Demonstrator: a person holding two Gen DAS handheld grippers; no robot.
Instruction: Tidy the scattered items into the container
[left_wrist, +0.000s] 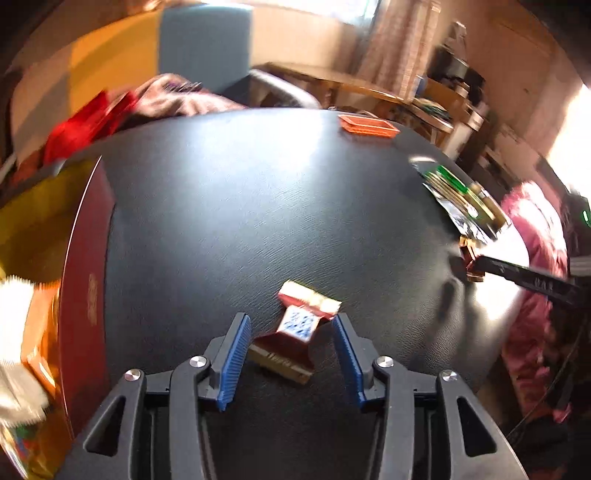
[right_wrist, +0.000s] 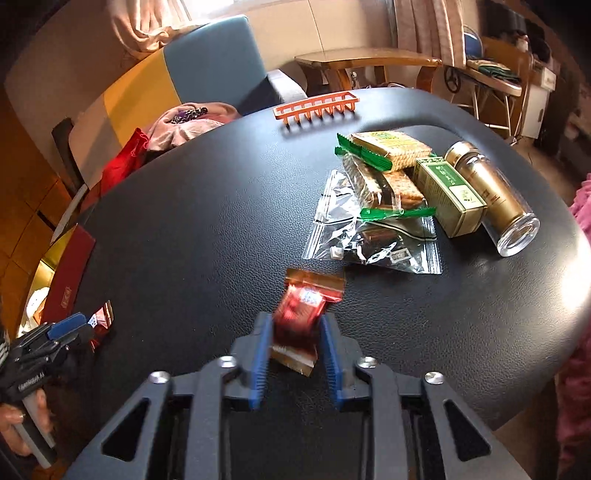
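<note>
Two Claws, Two Red Candy Packs

The right claw (right_wrist: 293, 354) has its blue pads squeezed onto a small red candy pack (right_wrist: 300, 314). The pads press on the fat middle of the pack, and its flat crinkly end sticks out in front of the claw. The pack looks light, soft and a bit slippery, so a gentle squeeze on the fat middle is the best place to hold it. Pinching only the thin flat end could let it slide out.

The left claw (left_wrist: 290, 354) is wide open. A second red candy pack (left_wrist: 295, 332) lies on the black table (left_wrist: 258, 206) right between its blue pads. The pads do not seem to touch it yet. This pack should handle the same way: light, squashy, easy to crush if squeezed hard.

Just to the left of the left claw stands the red box (left_wrist: 86, 266), the container, with bright snack bags already inside. It is near, so the trip looks short.

In front of the right claw and off to its right lie clear bags (right_wrist: 369, 236), cracker packs (right_wrist: 388, 147), a green box (right_wrist: 448, 194) and a glass jar (right_wrist: 491, 199) on its side. The jar is hard and can break and roll. Far ahead sits an orange rack (right_wrist: 317, 105)
</note>
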